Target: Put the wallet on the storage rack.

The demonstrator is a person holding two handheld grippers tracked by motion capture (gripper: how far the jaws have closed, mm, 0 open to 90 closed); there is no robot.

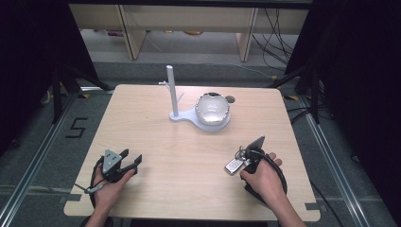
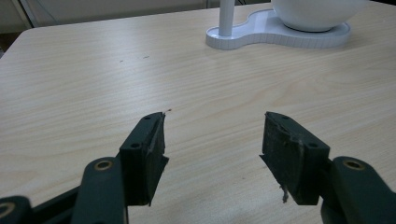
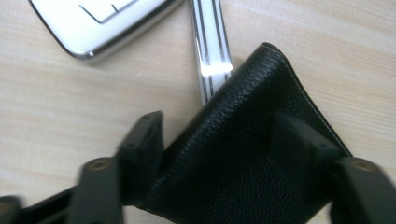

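lab/test rig | black curtains (image 1: 28, 56) | loose cables (image 1: 276, 35) | floor rails (image 1: 331, 156)

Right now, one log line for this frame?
left claw: open, empty | right claw: shut on black leather key pouch | key fob: on table

Overhead view; gripper views skim the table (image 1: 189, 156) closely.

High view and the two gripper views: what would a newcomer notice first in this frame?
First, the white stand at the table's far middle, with its upright post and a rounded silvery bowl-like object on its base. Next, the right gripper near the front right, closed on a black leather fob attached to a silver-and-white car key. The left gripper rests open at the front left, holding nothing.
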